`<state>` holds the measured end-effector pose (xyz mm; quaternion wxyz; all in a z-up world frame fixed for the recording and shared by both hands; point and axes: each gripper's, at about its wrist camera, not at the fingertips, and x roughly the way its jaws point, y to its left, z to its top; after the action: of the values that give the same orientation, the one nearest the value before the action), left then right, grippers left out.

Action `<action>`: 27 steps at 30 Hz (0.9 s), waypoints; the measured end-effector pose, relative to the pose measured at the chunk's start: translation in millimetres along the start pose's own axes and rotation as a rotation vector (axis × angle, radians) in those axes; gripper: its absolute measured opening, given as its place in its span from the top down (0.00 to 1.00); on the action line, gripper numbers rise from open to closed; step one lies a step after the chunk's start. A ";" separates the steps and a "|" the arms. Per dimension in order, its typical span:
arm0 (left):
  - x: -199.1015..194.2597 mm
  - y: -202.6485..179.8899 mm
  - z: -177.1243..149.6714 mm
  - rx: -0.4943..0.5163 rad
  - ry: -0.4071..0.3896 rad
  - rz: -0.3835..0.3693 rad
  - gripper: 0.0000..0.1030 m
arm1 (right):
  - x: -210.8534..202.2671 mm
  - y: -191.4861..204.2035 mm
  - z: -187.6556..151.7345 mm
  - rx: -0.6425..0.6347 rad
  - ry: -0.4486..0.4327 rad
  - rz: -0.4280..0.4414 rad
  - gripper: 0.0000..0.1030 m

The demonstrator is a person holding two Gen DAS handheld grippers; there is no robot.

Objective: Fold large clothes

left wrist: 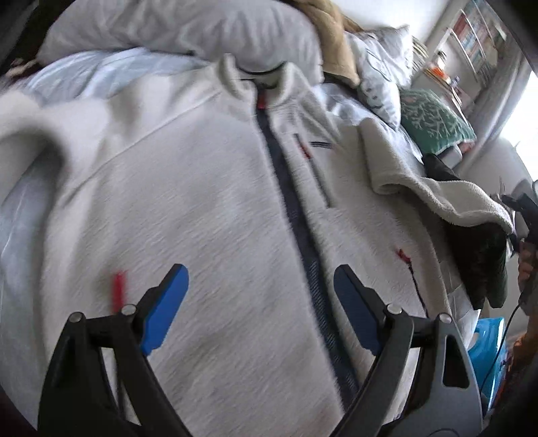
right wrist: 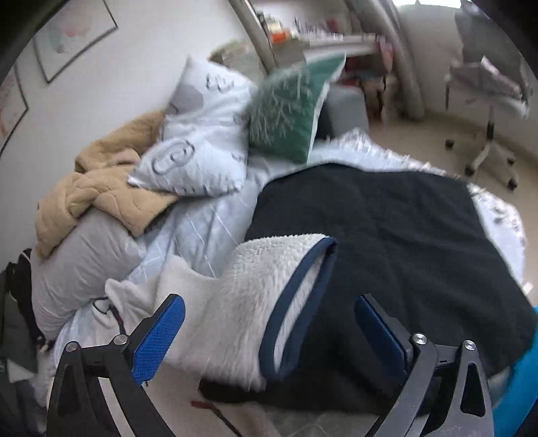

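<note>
A white fleece jacket [left wrist: 188,188] lies face up on the bed, its dark zipper [left wrist: 296,208] running down the middle and its collar toward the pillows. My left gripper [left wrist: 260,282] is open and empty, hovering just above the jacket's lower front. One sleeve [left wrist: 437,195] stretches off to the right. In the right wrist view that sleeve's cuff [right wrist: 265,302], white with navy trim, lies between the open fingers of my right gripper [right wrist: 269,312], resting over a black garment [right wrist: 386,235]. Nothing is gripped.
A grey pillow [left wrist: 188,30], a patterned white pillow [right wrist: 201,134], a green cushion [right wrist: 289,107] and a tan blanket [right wrist: 101,188] crowd the head of the bed. A blue object [left wrist: 487,349] sits beside the bed. An office chair [right wrist: 487,101] stands on the floor.
</note>
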<state>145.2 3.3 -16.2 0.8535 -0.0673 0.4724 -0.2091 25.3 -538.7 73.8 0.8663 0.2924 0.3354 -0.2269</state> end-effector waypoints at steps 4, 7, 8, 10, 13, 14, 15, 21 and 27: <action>30.9 -39.3 34.1 0.077 -0.027 -0.019 0.20 | 12.4 10.4 18.7 -0.088 0.036 0.054 0.83; 65.9 -70.4 69.2 0.122 -0.057 -0.052 0.37 | -14.4 30.1 58.1 -0.236 -0.103 -0.009 0.85; 75.8 -77.4 78.3 0.128 -0.062 -0.058 0.47 | -22.6 35.5 72.7 -0.272 -0.151 -0.035 0.86; 101.9 -91.1 98.4 0.122 -0.066 -0.079 0.58 | -35.7 45.2 100.0 -0.324 -0.240 -0.092 0.86; 142.4 -110.8 122.5 0.085 -0.073 -0.129 0.72 | -45.6 53.8 134.8 -0.377 -0.354 -0.192 0.86; 156.5 -118.3 128.8 0.066 -0.071 -0.149 0.74 | -44.4 55.0 147.8 -0.393 -0.388 -0.234 0.86; 171.5 -127.8 133.9 0.050 -0.068 -0.172 0.75 | -40.2 55.0 159.7 -0.410 -0.416 -0.279 0.86; 235.7 -199.5 137.1 0.099 -0.073 -0.253 0.75 | 20.9 37.4 207.1 -0.439 -0.438 -0.433 0.87; 266.6 -236.1 130.6 0.180 -0.118 -0.133 0.75 | 105.7 21.9 221.6 -0.460 -0.386 -0.539 0.86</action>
<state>309.1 -333.0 -78.8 0.8667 -0.0336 0.3950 -0.3027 208.6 -689.6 140.0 0.8656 -0.0557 0.2732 -0.4159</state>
